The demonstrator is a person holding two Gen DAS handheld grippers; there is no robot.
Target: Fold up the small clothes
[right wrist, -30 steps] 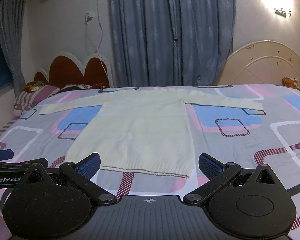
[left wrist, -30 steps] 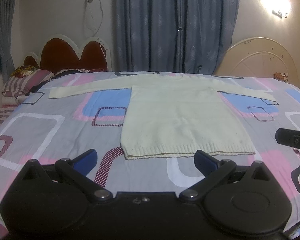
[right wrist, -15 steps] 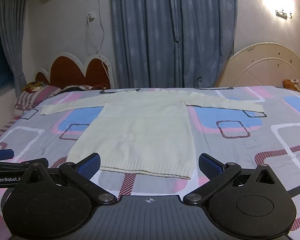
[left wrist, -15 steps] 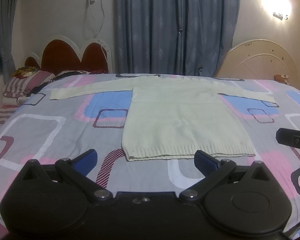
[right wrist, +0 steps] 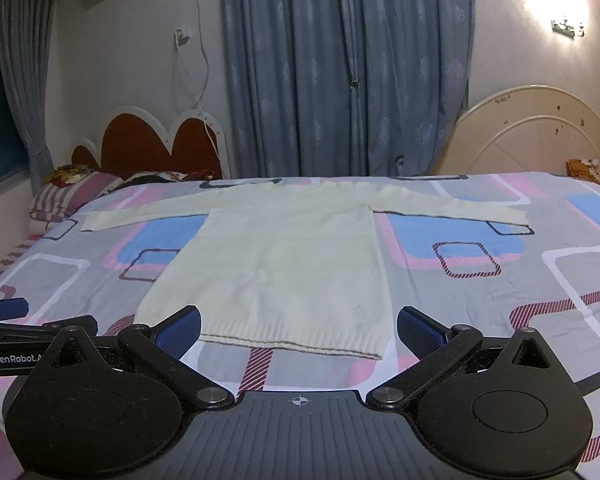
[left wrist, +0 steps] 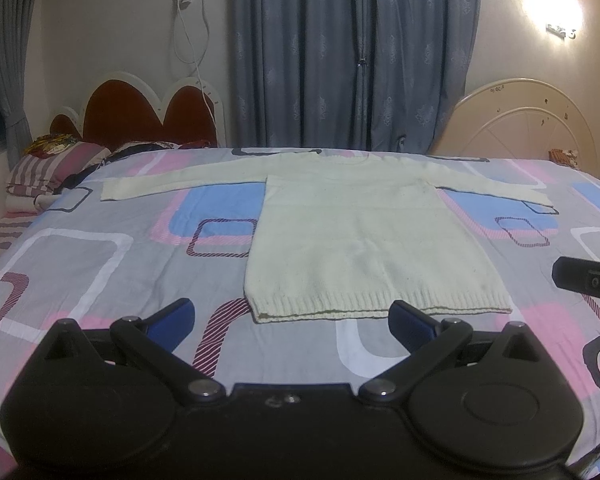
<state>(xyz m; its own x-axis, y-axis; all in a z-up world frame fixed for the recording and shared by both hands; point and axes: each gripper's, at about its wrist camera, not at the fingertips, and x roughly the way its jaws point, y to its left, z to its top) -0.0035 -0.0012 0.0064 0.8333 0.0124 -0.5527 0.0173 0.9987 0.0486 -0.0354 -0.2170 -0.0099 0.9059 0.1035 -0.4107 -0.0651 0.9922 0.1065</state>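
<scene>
A cream knit sweater lies flat on the bed, both sleeves spread out sideways, its ribbed hem nearest me. It also shows in the right wrist view. My left gripper is open and empty, just short of the hem. My right gripper is open and empty, over the hem's near edge. The right gripper's tip shows at the right edge of the left wrist view, and the left gripper's blue tip shows at the left edge of the right wrist view.
The bed has a grey sheet with pink, blue and white squares. Striped pillows lie at the far left by a red headboard. Blue curtains hang behind, and a cream footboard stands at the right.
Both views have shifted slightly: the sweater sits a little lower in each frame, so both grippers have tilted up or risen a touch. The sweater has not moved.
</scene>
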